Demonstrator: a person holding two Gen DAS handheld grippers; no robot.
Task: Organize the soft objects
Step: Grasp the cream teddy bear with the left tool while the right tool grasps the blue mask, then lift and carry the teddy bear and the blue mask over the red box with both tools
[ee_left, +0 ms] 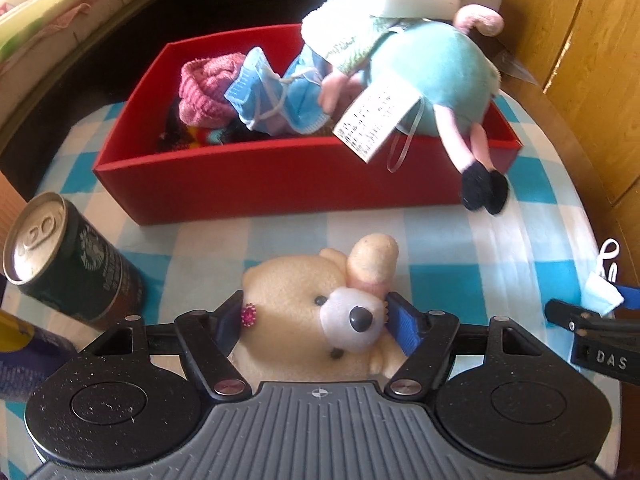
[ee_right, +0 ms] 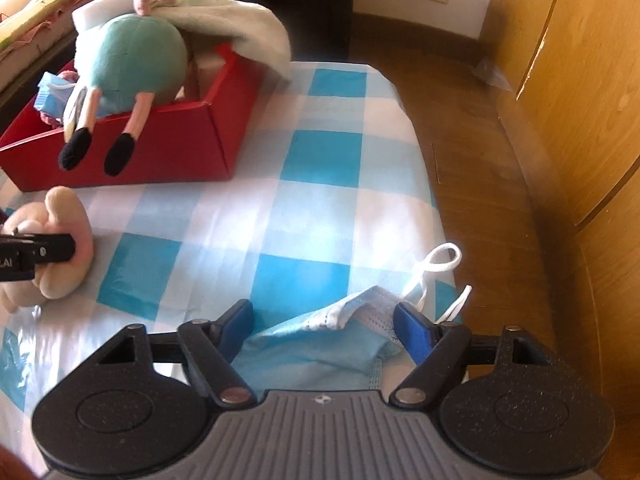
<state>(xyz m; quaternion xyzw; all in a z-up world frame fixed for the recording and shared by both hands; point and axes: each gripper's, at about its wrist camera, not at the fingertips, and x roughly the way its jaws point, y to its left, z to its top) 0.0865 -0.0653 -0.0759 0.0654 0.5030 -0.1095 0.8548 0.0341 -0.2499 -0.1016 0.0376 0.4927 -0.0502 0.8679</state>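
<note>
I count two plush toys: a cream bear (ee_left: 304,312) at my six o'clock and a teal-bodied doll (ee_left: 436,76) draped over the one red box (ee_left: 280,176) at twelve. I see two blue face masks, one in the box (ee_left: 280,96) and one loose (ee_right: 320,336), plus one pink knitted piece (ee_left: 204,88). One drink can (ee_left: 68,264) stands at nine o'clock.

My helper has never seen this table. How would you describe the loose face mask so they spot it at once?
Find the red box on the checked cloth. From there come toward the cloth's near right edge: the mask lies crumpled there, between the right gripper's fingers. It is pale blue with white ear loops, outside the box.
</note>
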